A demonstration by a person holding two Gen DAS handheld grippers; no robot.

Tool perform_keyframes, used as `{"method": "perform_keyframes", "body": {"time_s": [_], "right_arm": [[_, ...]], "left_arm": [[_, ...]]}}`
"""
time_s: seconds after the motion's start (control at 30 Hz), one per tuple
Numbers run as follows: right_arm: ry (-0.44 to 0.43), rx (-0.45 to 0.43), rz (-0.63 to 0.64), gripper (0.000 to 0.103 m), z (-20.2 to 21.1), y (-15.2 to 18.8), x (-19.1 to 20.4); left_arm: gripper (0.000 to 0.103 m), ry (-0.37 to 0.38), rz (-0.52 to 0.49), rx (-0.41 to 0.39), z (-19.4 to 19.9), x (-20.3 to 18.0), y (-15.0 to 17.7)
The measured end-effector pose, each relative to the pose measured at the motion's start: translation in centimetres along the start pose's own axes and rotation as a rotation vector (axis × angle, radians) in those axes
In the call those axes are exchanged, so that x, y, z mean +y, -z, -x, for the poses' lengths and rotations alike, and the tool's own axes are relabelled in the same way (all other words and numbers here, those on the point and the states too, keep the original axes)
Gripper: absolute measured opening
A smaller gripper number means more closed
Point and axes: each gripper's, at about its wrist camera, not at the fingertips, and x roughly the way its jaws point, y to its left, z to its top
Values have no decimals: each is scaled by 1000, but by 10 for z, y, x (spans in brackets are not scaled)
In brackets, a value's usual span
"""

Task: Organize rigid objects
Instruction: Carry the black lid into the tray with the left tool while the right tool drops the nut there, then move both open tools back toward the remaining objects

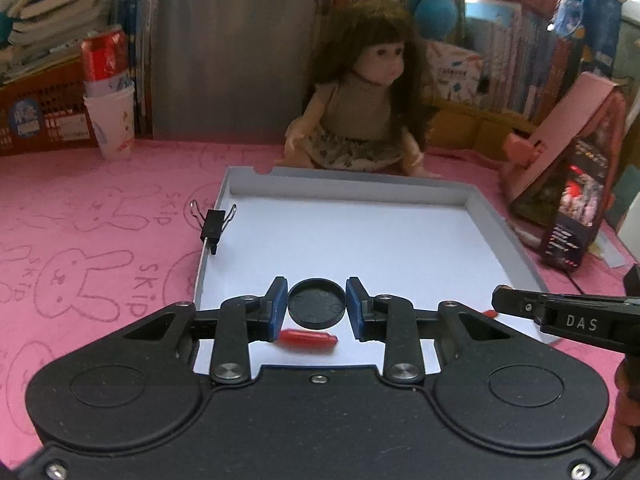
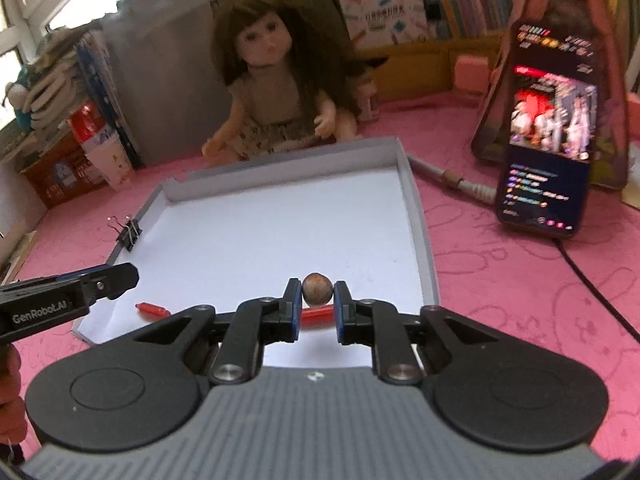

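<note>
A pink cloth [image 1: 80,208] printed with rabbit outlines and the word "SKIP" covered the table. Behind it the room was crowded: rows of books [image 1: 520,52], stacked papers, an orange crate [image 1: 36,120], a red can [image 1: 105,53] set in a paper cup [image 1: 114,124], and a long-haired doll [image 1: 360,108] in a beige top sitting at the tray's far edge. To the right a phone [image 2: 548,128] with a lit screen leaned on a pink stand, a cable trailing from it.

In the middle lay a shallow grey cardboard tray [image 1: 500,224], its floor flat and white. A black binder clip [image 1: 212,224] with wire handles gripped its left wall. Two small red pieces lay near the front: one [image 1: 308,338] on the left, another [image 2: 316,314] under the right gripper.

The left gripper [image 1: 317,304] was clenched on a cap [image 1: 317,303], a round, black, shallow plastic one, held above the tray's front between blue pads. The right gripper [image 2: 317,298] was clenched on a nut [image 2: 317,289], brown, roundish and rough-skinned, also above the tray's front part.
</note>
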Motion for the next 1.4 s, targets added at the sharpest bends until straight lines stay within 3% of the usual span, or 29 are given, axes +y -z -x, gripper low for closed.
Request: {"method": "perform_keyframes", "body": {"time_s": [0.23,0.53,0.6,0.63,0.67,0.7,0.77,1.07,1.4], "right_arm": [[35,91,14,21,-25,-18,4],[53,137,20,24,-40,-15,5],[42,119,27,35,-38,-13,5],[49,98,27,47,-36,-11,5],[63,76,34,53,-32,-9,6],[70,50,41,55,-27,-7,7],[64,7,40,65,-16,-4,6],[90,-135,96,83,36,26,9],[66,-229,112,87,77,68,15]], "left_arm": [[30,-41,-21,54,-31,-1,-9],[30,-65,-34,106,-47,-1,-1],[30,-60,-38,107,-49,-1,1],[30,-58,-52,106,-50,-2,2],[33,-62,-60,105,-50,-2,2],[41,-66,-63,104,-48,-3,2],[48,-53,-72,89,-42,-4,2],[61,29,-79,20,9,-6,23],[66,50,-91,-34,59,0,56]]}}
